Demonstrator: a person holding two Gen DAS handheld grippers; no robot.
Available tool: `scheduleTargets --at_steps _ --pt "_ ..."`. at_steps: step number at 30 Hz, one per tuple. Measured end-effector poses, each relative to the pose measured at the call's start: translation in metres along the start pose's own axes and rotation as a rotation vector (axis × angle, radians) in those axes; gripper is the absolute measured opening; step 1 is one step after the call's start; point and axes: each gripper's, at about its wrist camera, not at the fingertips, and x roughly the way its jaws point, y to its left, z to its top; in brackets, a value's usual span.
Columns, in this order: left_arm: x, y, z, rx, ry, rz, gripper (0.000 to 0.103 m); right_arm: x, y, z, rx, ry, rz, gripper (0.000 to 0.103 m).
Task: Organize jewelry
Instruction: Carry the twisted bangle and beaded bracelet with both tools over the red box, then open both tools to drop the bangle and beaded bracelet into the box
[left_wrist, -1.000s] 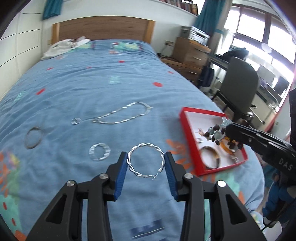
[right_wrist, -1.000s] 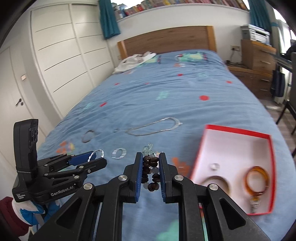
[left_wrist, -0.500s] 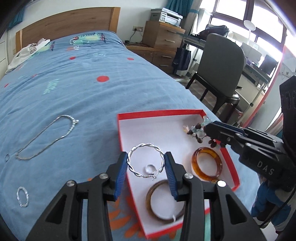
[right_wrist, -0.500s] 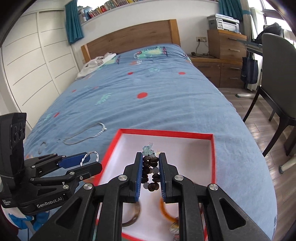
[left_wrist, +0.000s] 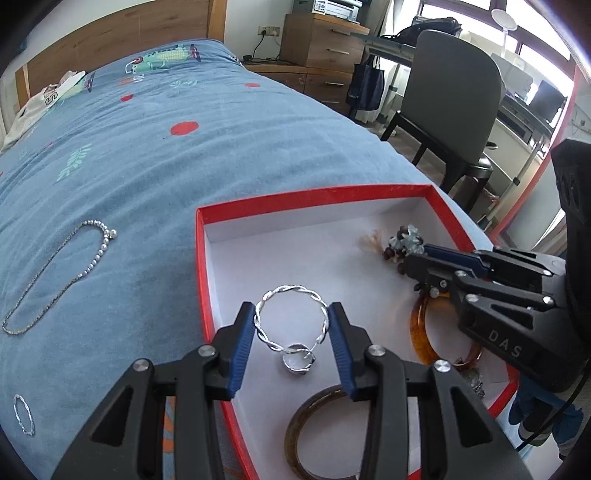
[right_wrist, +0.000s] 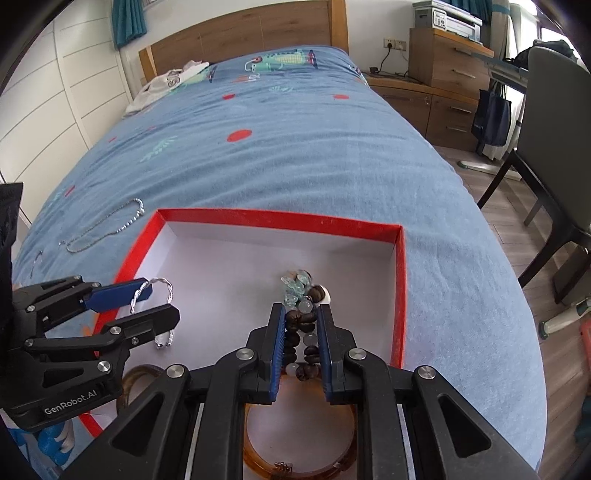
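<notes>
Black left gripper (left_wrist: 291, 328) and right gripper (right_wrist: 301, 341), blue-padded jaws, silver screws, white lettering.

You get bright, even daylight in both views, coming from the windows (left_wrist: 532, 55) at the right, which blow out to white in the left wrist view. The white floor of the red box (right_wrist: 221, 266) reads clean, with only soft, faint shadows on it. Fisheye distortion bends the bed (right_wrist: 295, 155) and the headboard (right_wrist: 240, 37) strongly toward the edges, and dark vignetting fills your corners. Focus is sharp in the middle; far furniture goes slightly soft.
</notes>
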Motion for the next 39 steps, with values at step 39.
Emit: scheduleTargets --at_steps 39 --pt "-0.034 -0.016 -0.019 0.126 -0.093 0.016 0.043 -0.011 0.014 -0.006 -0.066 -0.009 -0.076 0.040"
